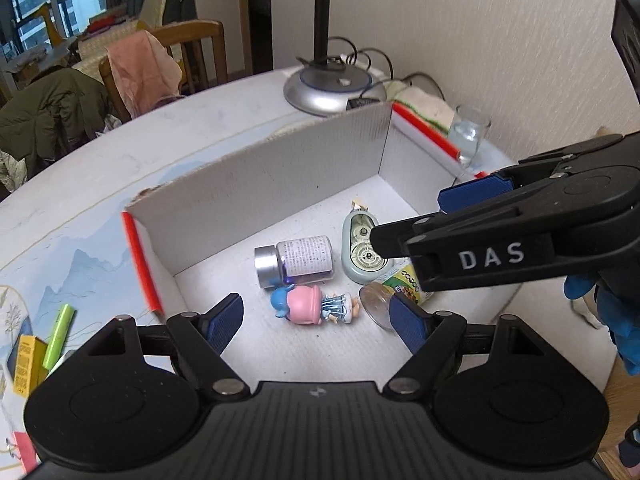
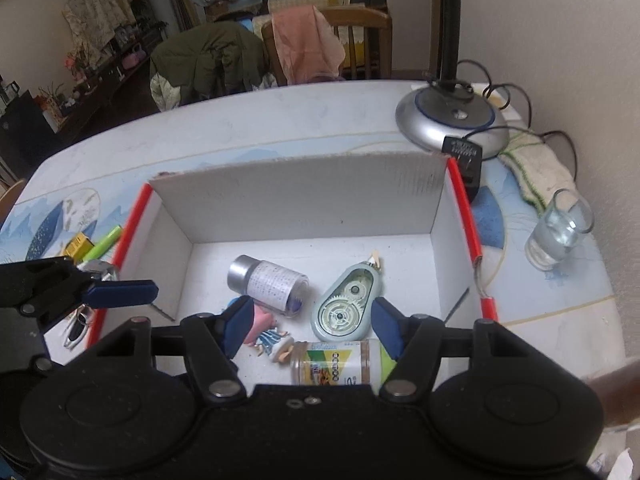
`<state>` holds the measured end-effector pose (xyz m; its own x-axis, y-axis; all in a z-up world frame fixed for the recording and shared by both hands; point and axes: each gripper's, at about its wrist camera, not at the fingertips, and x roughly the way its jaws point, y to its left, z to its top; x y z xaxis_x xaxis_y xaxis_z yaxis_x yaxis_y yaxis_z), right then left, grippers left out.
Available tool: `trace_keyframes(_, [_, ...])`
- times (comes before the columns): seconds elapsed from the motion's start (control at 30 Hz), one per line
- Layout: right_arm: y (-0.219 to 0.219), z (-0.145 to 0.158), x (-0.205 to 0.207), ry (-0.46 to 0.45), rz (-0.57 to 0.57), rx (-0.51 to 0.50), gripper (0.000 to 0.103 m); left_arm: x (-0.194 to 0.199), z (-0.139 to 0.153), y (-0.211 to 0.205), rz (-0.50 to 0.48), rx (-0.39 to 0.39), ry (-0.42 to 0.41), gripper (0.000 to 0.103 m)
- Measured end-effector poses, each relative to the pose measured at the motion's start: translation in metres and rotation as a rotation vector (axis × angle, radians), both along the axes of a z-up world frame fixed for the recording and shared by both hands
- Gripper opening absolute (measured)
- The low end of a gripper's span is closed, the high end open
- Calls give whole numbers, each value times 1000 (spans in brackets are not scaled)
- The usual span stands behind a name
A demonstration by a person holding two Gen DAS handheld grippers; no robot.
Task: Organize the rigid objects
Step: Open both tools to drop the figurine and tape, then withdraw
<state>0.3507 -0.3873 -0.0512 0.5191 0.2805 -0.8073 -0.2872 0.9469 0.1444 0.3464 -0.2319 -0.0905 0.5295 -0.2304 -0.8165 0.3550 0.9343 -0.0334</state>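
1. Room: white table [image 2: 280, 128] w/ pale blue landscape print fills mid frame; chairs draped w/ clothes and a window lie upper left in both views, textured wall at right.
2. Nearest, bottom of each view: left gripper [image 1: 316, 322] w/ blue pads spread wide, nothing between them, hanging over the near part of the box. Right gripper [image 2: 314, 330] likewise wide apart and empty, above the box's near edge.
3. In left view the right gripper comes in from right edge, mid frame, tilted down-left, covering part of the tape dispenser [image 1: 360, 250].
4. Cardboard box [image 2: 296, 196], white inside, red-edged side walls, sits centre frame, open top.
5. In the box, near to far:
   - clear jar [image 2: 340, 362] w/ green-yellow label on its side, lower centre, partly cut off by gripper body;
   - small figurine [image 1: 312, 304], blue hair, pink top, lying down just beside it;
   - silver-capped bottle [image 1: 294, 260] w/ printed label, on its side, touching or nearly touching the figurine (can't tell);
   - pale green tape dispenser, flat, gears visible.
6. Left of box: green highlighter [image 1: 59, 336] and yellow packet [image 1: 26, 364] on the table.
7. Right of box: glass of water [image 2: 560, 230]; beyond, knit cloth [image 2: 536, 172].
8. Far: silver lamp base [image 2: 452, 120] w/ black stem and cables, upper right.
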Motion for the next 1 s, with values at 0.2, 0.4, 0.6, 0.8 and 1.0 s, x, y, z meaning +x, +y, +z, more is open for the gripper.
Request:
trace_keyframes(0.2, [2, 19, -25, -59, 4, 14, 73, -27, 23, 19, 16, -43, -72, 80])
trace_keyframes(0.4, [4, 35, -53, -121, -20, 40, 77, -53, 41, 42, 32, -74, -138, 80])
trace_keyframes(0.6, [13, 44, -82, -169, -36, 77, 84, -79, 49, 73, 59, -117, -172, 80])
trace_keyframes(0.8, [38, 50, -114, -221, -26, 115, 91, -100, 54, 106, 89, -137, -211, 88])
trace_keyframes(1.0, [75, 51, -140, -267, -6, 139, 101, -116, 54, 152, 147, -142, -226, 101])
